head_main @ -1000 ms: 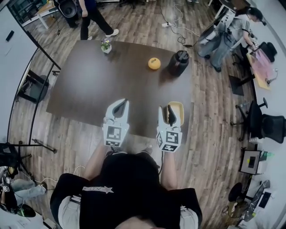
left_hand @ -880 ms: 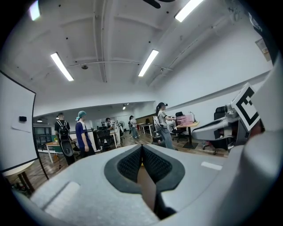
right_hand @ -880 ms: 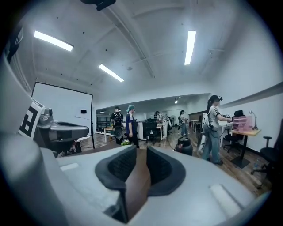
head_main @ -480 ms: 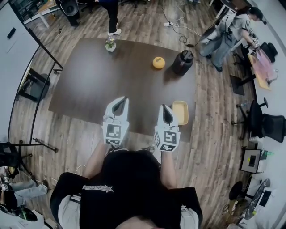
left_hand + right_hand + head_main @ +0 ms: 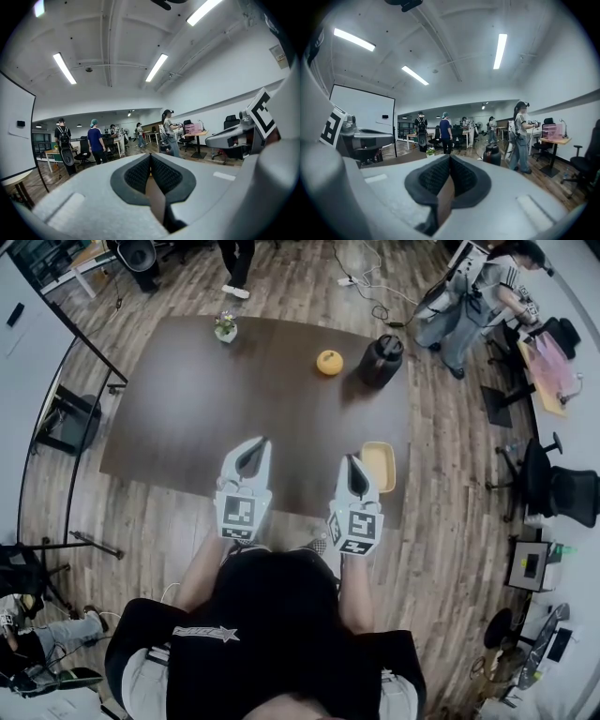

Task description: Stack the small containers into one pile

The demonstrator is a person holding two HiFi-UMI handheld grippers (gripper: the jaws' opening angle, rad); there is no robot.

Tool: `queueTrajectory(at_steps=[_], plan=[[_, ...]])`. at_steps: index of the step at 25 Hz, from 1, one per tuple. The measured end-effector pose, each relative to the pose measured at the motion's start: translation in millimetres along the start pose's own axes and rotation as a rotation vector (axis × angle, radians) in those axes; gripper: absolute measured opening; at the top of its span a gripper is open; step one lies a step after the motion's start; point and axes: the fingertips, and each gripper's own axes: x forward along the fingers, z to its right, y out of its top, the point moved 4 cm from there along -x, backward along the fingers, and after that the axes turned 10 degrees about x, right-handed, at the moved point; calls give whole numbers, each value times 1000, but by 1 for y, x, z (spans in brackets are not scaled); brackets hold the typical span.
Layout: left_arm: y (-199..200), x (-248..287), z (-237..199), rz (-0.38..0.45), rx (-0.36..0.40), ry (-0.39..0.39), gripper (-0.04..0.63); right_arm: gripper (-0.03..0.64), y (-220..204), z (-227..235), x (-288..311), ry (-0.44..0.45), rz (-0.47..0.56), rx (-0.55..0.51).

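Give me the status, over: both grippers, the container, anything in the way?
Left gripper shut, empty. Right gripper shut, empty. Container on table, just right of right gripper, untouched. Jug and orange thing far off, not blocking.

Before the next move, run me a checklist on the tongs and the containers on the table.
1. Left tongs empty: ok, shut on nothing.
2. Right tongs open for a pickup: not ok, shut, nothing between.
3. Yellow container free: ok, it lies on the table just right of the right tongs, not gripped.
4. One pile finished: cannot tell; the orange round thing stands apart, beside the black jug.
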Motion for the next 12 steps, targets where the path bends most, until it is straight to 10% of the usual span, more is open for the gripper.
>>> queueTrajectory(at_steps=[12], plan=[[1, 3, 4, 2, -4, -15, 11, 6, 3, 2, -2, -10, 7, -17]])
